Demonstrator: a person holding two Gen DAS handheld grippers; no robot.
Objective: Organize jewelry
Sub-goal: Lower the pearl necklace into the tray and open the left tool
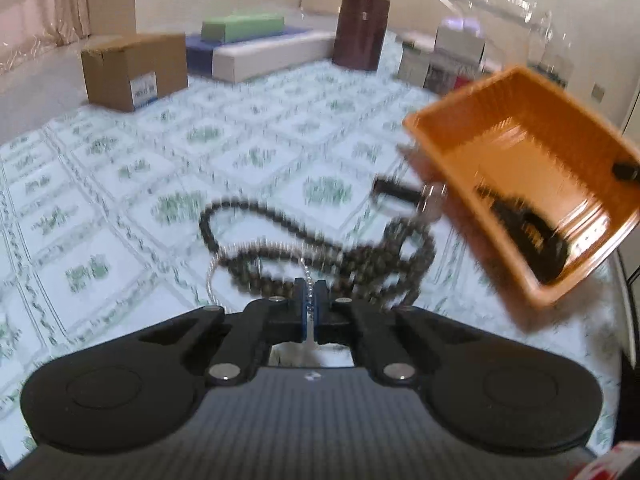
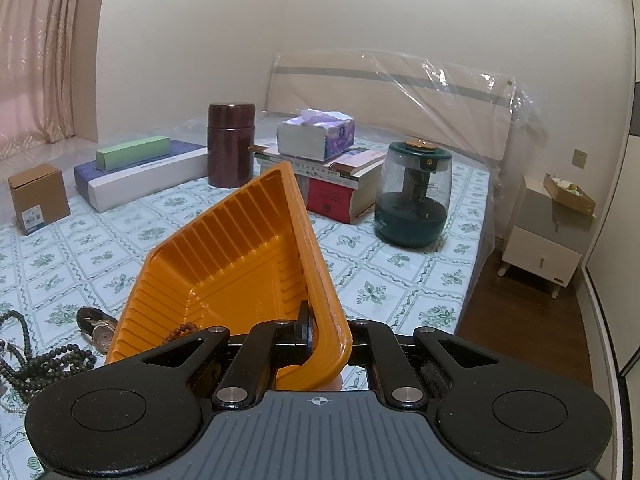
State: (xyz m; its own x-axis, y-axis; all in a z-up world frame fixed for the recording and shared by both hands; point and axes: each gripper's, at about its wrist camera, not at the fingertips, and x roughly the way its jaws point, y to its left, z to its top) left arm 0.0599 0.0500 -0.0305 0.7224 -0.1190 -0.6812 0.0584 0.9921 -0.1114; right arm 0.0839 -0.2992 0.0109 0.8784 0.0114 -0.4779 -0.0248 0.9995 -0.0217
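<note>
My left gripper points down at the patterned bed sheet and is shut on a thin clear-beaded chain that loops out to its left. Just beyond it lies a tangle of dark bead necklaces, also visible in the right wrist view. A wristwatch lies beside them. My right gripper is shut on the rim of an orange plastic tray, held tilted above the bed. Brown beads rest in its low corner. In the left wrist view the tray hangs at the right, blurred.
At the back of the bed stand a cardboard box, a green box on long flat boxes, a dark brown canister, a tissue pack on stacked books, and a green humidifier. A nightstand stands past the bed's right edge.
</note>
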